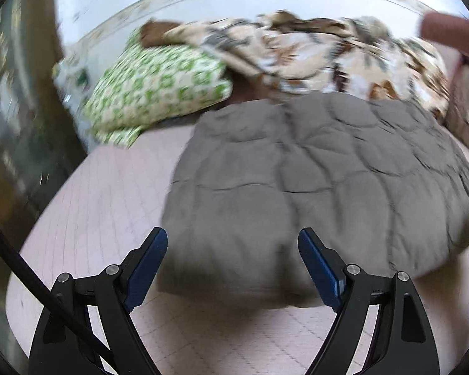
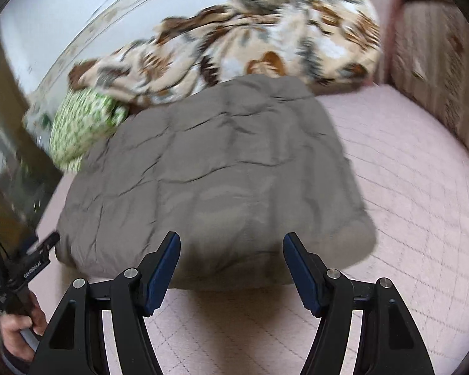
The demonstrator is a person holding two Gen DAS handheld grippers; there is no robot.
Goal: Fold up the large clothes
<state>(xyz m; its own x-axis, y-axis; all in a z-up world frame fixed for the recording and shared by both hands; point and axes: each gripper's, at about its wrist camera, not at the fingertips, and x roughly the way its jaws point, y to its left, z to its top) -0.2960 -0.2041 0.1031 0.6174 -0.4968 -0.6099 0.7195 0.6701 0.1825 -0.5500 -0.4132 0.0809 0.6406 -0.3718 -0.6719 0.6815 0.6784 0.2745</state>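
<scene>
A grey quilted puffer garment (image 1: 312, 172) lies folded into a thick block on the pink quilted bed cover (image 1: 103, 193). It also shows in the right wrist view (image 2: 215, 168). My left gripper (image 1: 233, 240) is open and empty, its blue-padded fingers hovering just above the garment's near edge. My right gripper (image 2: 231, 243) is open and empty too, over the near edge of the same garment. The left gripper's body, held in a hand, shows at the lower left of the right wrist view (image 2: 25, 268).
A green-patterned pillow (image 1: 159, 84) and a crumpled beige floral blanket (image 1: 328, 53) lie behind the garment against the white wall. A pink upholstered headboard (image 2: 431, 62) stands at the right. Dark furniture (image 1: 18, 109) borders the bed's left side.
</scene>
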